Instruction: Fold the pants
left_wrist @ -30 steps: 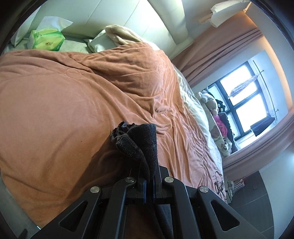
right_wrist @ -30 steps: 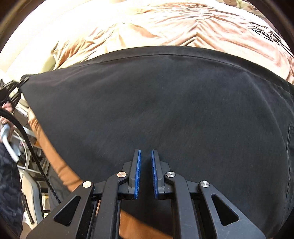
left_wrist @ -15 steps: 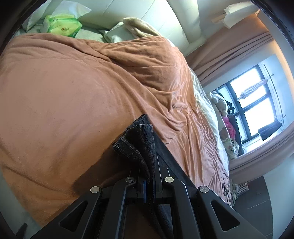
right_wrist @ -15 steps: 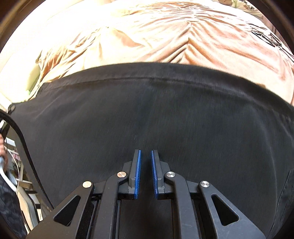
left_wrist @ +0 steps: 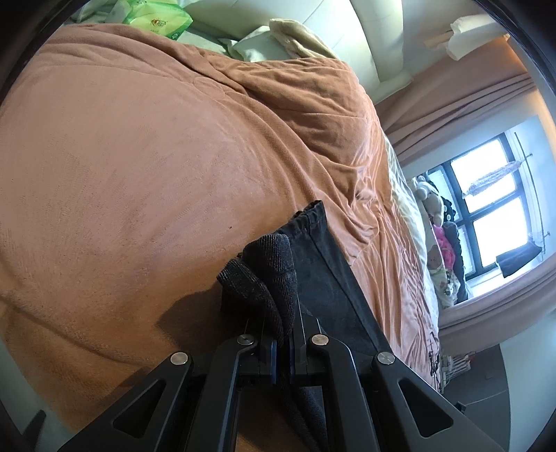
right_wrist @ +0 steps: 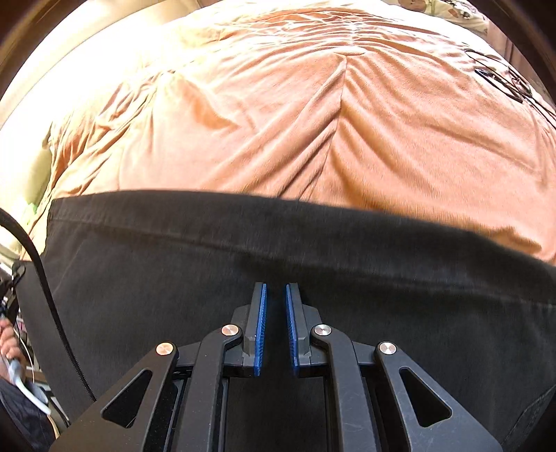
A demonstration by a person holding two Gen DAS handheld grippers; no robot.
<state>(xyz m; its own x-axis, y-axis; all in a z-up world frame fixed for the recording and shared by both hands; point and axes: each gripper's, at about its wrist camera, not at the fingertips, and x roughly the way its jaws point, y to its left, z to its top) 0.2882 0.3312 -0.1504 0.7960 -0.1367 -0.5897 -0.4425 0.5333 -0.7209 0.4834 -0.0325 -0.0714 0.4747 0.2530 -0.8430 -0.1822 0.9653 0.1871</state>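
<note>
The black pants (right_wrist: pixel 173 264) lie spread across the near part of an orange blanket (right_wrist: pixel 312 121) on a bed. My right gripper (right_wrist: pixel 276 288) hovers over the middle of the pants with its blue pads a narrow gap apart and nothing between them. In the left wrist view my left gripper (left_wrist: pixel 283 339) is shut on a bunched ribbed edge of the pants (left_wrist: pixel 267 271), close above the blanket (left_wrist: pixel 139 174). A flat strip of the pants with a gathered waistband (left_wrist: pixel 309 215) runs past it on the right.
A green tissue pack (left_wrist: pixel 156 17) and pillows (left_wrist: pixel 264 45) sit at the head of the bed. Soft toys (left_wrist: pixel 441 243), a window (left_wrist: pixel 493 201) and brown curtains (left_wrist: pixel 451 101) are on the far side. A black cable (right_wrist: pixel 52 306) hangs at the left.
The left gripper has carried the pants edge forward and lower over the blanket. In the right view the far edge of the pants has slid nearer, uncovering more blanket.
</note>
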